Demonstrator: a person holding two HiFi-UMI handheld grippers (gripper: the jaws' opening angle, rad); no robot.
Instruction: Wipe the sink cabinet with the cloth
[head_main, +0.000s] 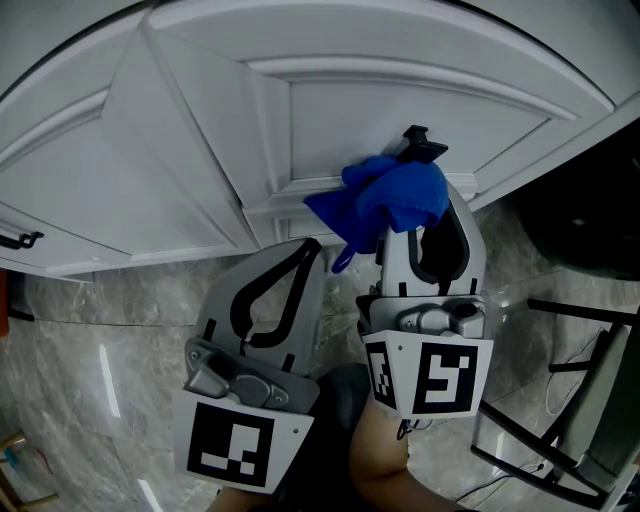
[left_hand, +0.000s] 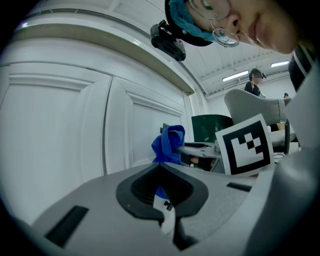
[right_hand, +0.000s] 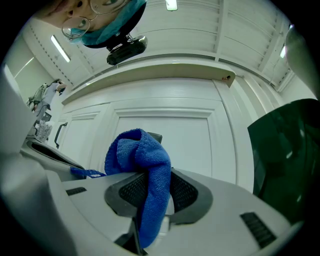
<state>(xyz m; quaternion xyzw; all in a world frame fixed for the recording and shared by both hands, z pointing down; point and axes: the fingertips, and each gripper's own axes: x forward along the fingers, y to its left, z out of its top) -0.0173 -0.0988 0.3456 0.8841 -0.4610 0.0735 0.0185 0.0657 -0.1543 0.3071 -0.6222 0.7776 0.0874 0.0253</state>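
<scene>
- Cloth (head_main: 392, 197): blue, bunched, caught between the jaws of the right gripper (head_main: 421, 150); in the right gripper view one fold of it (right_hand: 145, 175) runs down the middle between the two black pads toward the camera, and the rest heaps up over the far end of the jaws, spilling to the left
- Right jaws: closed narrow on that fold, with only the fabric between them
- Sink cabinet (head_main: 420, 95): white with framed panel doors; the bunch sits over the lower rail of the right-hand door, near the panel's lower left corner; it seems to press on the wood, though contact is not clear from above
- Left gripper (head_main: 311, 246): nearer and to the left of the right one, its tip just beside the hanging edge of the fabric; its jaws meet at the tips and nothing is held between them; in the left gripper view the blue bunch (left_hand: 169, 144) shows beyond those tips
- Black handle (head_main: 20, 240): on a door at the far left
- Floor (head_main: 90, 340): grey marbled tile below the doors
- Dark green object (right_hand: 287, 150): right of the cabinet
</scene>
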